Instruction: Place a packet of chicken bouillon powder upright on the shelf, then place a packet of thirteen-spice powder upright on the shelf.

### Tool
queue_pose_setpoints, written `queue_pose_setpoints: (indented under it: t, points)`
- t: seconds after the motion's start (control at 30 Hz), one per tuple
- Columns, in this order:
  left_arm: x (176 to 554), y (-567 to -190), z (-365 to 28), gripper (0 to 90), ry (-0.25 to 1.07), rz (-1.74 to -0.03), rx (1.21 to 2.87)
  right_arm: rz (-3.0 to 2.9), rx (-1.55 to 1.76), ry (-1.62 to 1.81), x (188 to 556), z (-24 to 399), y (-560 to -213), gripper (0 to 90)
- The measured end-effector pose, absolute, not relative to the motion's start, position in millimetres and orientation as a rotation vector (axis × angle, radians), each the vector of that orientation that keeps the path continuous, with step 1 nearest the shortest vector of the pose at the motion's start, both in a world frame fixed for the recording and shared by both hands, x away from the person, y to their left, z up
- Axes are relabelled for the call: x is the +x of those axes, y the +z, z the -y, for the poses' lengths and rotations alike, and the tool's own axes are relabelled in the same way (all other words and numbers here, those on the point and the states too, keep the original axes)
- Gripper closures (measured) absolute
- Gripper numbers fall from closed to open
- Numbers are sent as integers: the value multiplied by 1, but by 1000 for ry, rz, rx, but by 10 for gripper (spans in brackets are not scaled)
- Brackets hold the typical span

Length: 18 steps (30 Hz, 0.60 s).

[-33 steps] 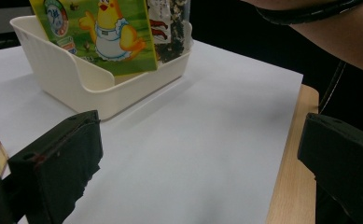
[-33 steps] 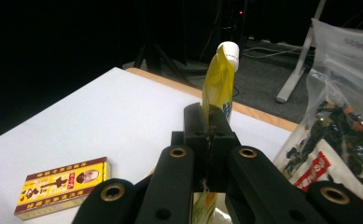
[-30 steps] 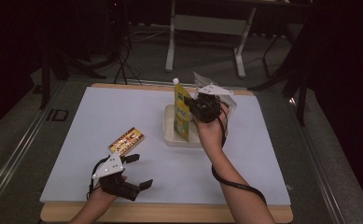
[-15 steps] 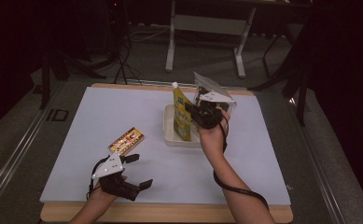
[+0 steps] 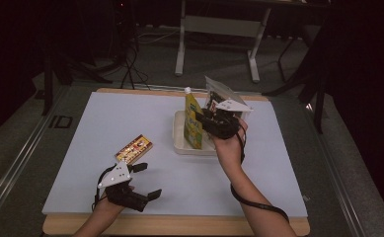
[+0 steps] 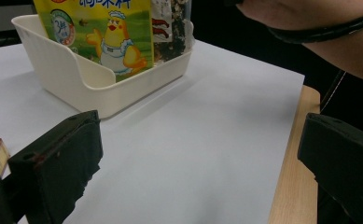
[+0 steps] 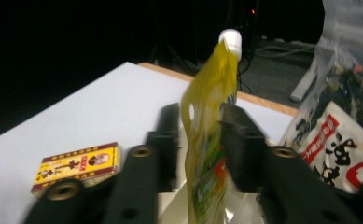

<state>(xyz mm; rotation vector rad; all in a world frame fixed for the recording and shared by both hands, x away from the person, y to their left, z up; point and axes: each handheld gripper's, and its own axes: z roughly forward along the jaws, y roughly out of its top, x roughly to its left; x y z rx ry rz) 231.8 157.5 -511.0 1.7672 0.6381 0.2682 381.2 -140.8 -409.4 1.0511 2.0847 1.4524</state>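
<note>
Now the right tongs (image 5: 205, 120) hover over the white tub (image 5: 179, 143) at the middle of the bench (image 5: 105, 118), with the yellow pouch (image 5: 193, 121) standing upright in that tub. In the right gripper view the pouch (image 7: 210, 135) rises between the two black jaws, its white cap (image 7: 230, 39) at the top; the jaws have just been opening, a gap shows between the left jaw and the pouch, and the right jaw lies close against it, though whether it touches I cannot tell. A clear bag (image 5: 218, 94) with a red and white label stands behind the pouch in the same tub, and it shows at the right edge of the right gripper view (image 7: 338, 121). The left tongs (image 5: 145, 180) rest low near the bench's near edge, spread wide with nothing between them; the left gripper view looks past their jaws toward the tub (image 6: 83, 79), the pouch's chicken picture (image 6: 116, 44) and the person's right forearm (image 6: 319, 32). A small red and yellow box (image 5: 134, 148) lies flat on the bench just beyond the left tongs, well apart from the tub.
</note>
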Motion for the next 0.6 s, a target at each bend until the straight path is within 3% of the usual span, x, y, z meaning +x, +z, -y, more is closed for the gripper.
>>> queue_pose_setpoints:
  t: [0.4,0.6]
  points:
    - [232,-510,-158,0,271,-639,1772,-2117,1001,1511,355,153,-391,218]
    - [233,-510,-158,0,280,-649,1789,-2151,965,1575,335,167,-387,145]
